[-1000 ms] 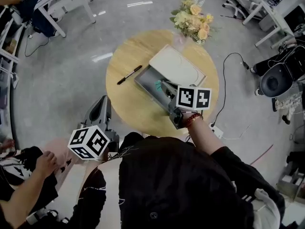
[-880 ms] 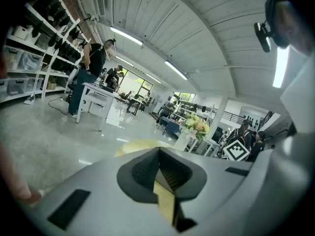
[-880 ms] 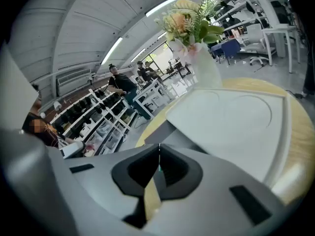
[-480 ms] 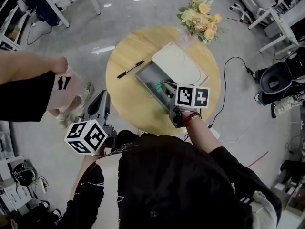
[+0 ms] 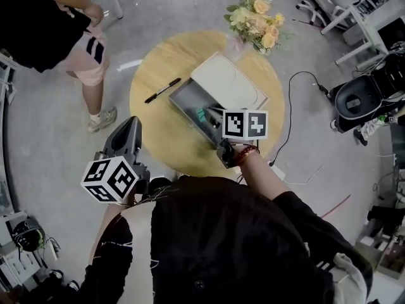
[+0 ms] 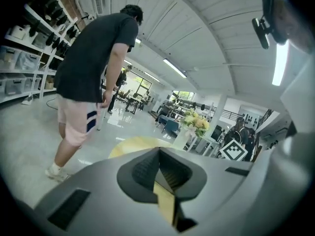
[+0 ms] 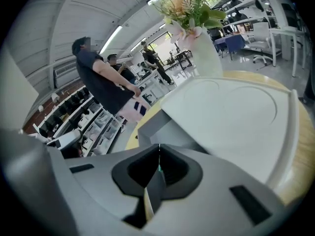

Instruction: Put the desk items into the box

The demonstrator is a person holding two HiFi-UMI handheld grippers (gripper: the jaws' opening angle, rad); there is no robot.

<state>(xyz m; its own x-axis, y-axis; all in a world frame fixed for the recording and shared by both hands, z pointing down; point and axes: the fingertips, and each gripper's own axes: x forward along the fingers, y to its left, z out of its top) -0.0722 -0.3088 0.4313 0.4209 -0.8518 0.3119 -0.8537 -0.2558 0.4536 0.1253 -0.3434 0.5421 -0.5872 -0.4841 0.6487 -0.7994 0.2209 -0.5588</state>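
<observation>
Angling down into box (image 5: 179, 99), right hand-held gripper (image 5: 206, 115)

The grey right gripper (image 5: 210, 116), with its black-and-white patterned marker cube (image 5: 244, 124), had a small teal item (image 5: 202, 114) at its tips. Under it sat a grey box (image 5: 183, 97) with a cream lid (image 5: 228, 84). Left of it lay a black pen (image 5: 162, 90) on the round pale-wood table (image 5: 152, 128). Beyond were yellow-peach flowers (image 5: 256, 14).
</observation>
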